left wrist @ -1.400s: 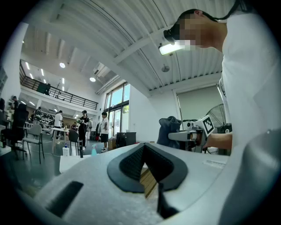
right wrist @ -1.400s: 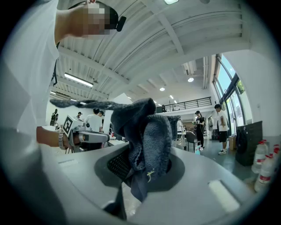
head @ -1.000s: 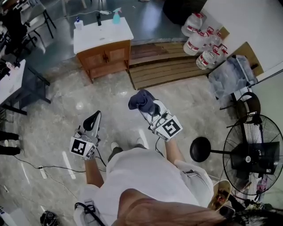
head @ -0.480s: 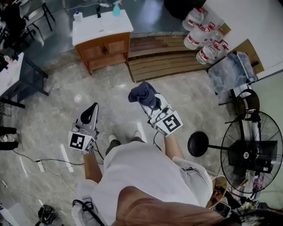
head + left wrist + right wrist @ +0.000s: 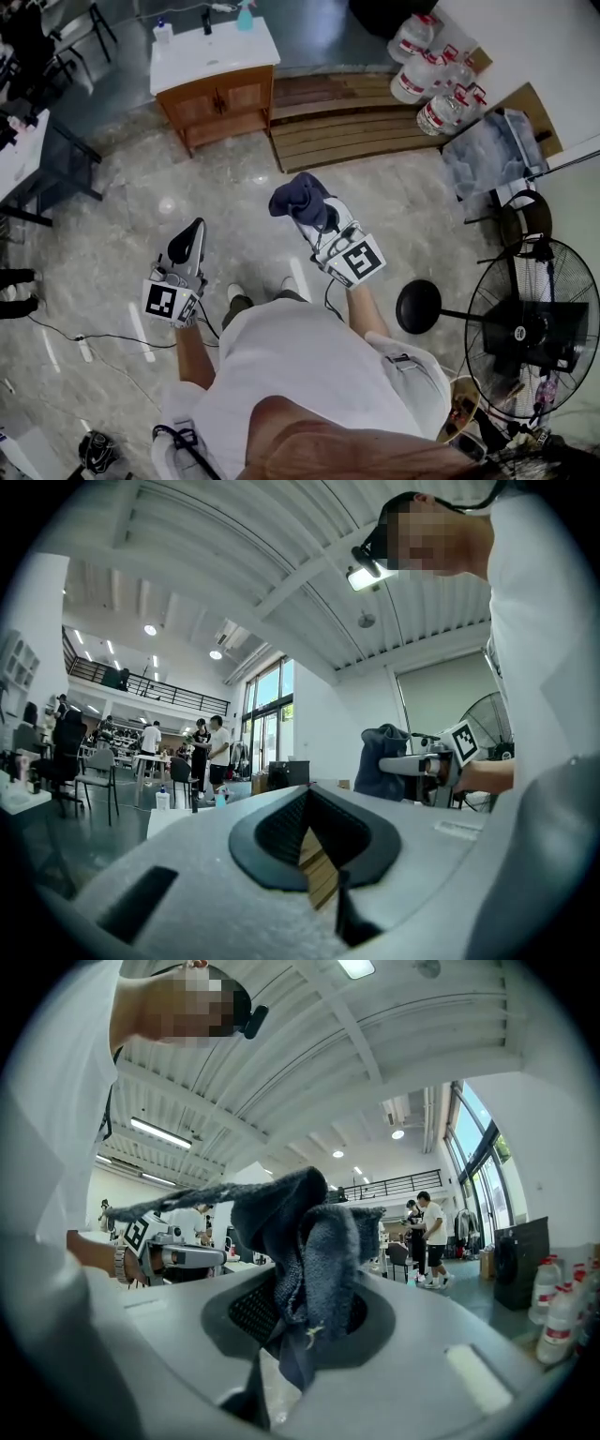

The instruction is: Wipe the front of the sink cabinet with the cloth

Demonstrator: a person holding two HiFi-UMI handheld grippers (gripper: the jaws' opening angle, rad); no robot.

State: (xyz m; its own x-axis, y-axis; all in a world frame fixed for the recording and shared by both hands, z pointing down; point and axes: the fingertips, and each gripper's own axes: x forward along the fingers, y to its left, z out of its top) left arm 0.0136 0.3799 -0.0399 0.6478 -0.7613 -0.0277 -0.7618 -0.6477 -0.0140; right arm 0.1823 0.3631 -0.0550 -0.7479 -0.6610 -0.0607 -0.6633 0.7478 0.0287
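Glossy, pale veined stone floor [image 5: 112, 234] fills the head view. At upper left stands the boxy wooden sink cabinet [image 5: 217, 98], white-topped and two-doored. At centre, the right gripper [image 5: 307, 214] clamps a bunched, nubbly dark-blue cloth [image 5: 298, 199], which hides its fingertips. The left gripper [image 5: 187, 242] is closed and empty.

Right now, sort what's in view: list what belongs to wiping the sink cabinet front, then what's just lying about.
For the job:
cloth, held in the right tool
sink cabinet, some way ahead

Lying about:
left tool, shut and empty
spray bottle on the cabinet top
water jugs
wooden planks
standing fan
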